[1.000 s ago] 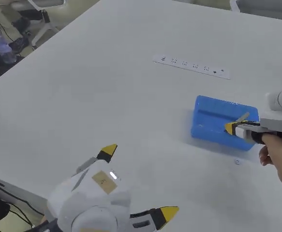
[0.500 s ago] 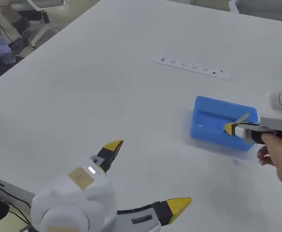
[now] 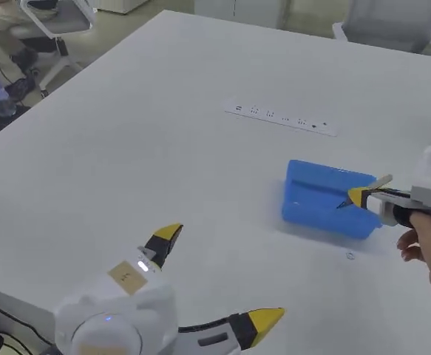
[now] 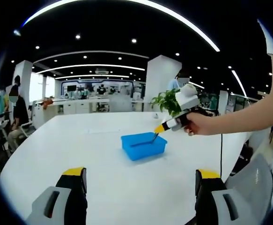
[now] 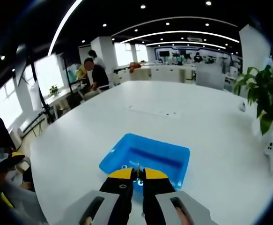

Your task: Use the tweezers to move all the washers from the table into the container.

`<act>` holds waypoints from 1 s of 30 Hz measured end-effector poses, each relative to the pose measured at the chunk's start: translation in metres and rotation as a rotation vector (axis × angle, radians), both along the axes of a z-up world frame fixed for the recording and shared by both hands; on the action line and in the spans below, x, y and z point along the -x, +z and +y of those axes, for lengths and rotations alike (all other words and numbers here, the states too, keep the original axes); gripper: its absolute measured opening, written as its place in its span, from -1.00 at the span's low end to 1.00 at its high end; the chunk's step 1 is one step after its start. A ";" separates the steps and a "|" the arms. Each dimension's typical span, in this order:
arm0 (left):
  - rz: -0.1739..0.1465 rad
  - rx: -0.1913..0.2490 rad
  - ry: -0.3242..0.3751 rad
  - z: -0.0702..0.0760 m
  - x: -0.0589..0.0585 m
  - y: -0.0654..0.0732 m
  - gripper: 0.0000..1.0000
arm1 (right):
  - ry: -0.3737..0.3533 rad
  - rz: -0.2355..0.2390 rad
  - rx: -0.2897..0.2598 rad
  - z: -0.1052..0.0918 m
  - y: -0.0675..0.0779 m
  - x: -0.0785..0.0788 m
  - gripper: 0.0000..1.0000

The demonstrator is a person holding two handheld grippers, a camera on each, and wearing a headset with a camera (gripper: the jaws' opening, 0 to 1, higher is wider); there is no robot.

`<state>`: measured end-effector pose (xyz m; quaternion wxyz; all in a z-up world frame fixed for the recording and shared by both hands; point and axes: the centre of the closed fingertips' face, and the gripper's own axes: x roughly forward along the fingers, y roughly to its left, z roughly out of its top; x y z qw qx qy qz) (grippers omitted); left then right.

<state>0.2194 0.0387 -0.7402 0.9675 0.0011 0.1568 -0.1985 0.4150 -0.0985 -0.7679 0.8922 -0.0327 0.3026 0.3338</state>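
**Foreground, head view.** The left gripper (image 3: pixel 215 277) is over the near part of the white table (image 3: pixel 126 148). Its yellow-tipped jaws are spread wide, with nothing between them.

**Middle ground, head view.** Farther in and to the right, a single washer (image 3: pixel 350 256) lies on the bare tabletop. It is just in front of the blue container (image 3: pixel 315 219) and not touching it. At the container's right end, a hand (image 3: pixel 427 240) holds the right gripper (image 3: pixel 361 197), whose jaws are pressed together on the tweezers (image 5: pixel 137 168). The gripper's tip reaches in over the container's rim.

**Right gripper view.** The two jaws nearly meet, and the tweezers' thin point projects from between them above the container floor. A small pale ring (image 5: pixel 123 166), seemingly a washer, rests on that floor. Whether the tweezers' tips hold anything cannot be told.

**Left gripper view.** The tweezers slant down into the container from its right side.

**Background, head view.** A white power strip (image 3: pixel 282 118) lies flat beyond the container, well apart from it. Office chairs (image 3: pixel 56 18) stand past the table's far edges.
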 end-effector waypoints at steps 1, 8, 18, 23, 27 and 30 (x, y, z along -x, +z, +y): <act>0.004 -0.008 -0.003 0.000 0.000 -0.001 0.98 | -0.006 -0.006 -0.001 -0.002 0.002 0.003 -0.94; 0.025 -0.058 -0.019 0.000 0.002 -0.009 0.98 | -0.011 -0.031 0.034 -0.014 0.002 0.027 -0.94; 0.026 -0.064 -0.016 0.002 0.002 -0.011 0.94 | -0.038 0.048 0.057 -0.027 -0.036 0.046 -0.94; 0.037 -0.078 -0.014 0.003 0.002 -0.014 0.97 | -0.061 0.083 0.071 -0.033 -0.054 0.045 -0.94; 0.051 -0.098 -0.014 0.003 0.002 -0.018 0.98 | -0.079 0.078 0.079 -0.037 -0.055 0.038 -0.94; 0.055 -0.103 -0.012 0.004 0.002 -0.019 0.98 | -0.087 0.080 0.079 -0.038 -0.056 0.034 -0.94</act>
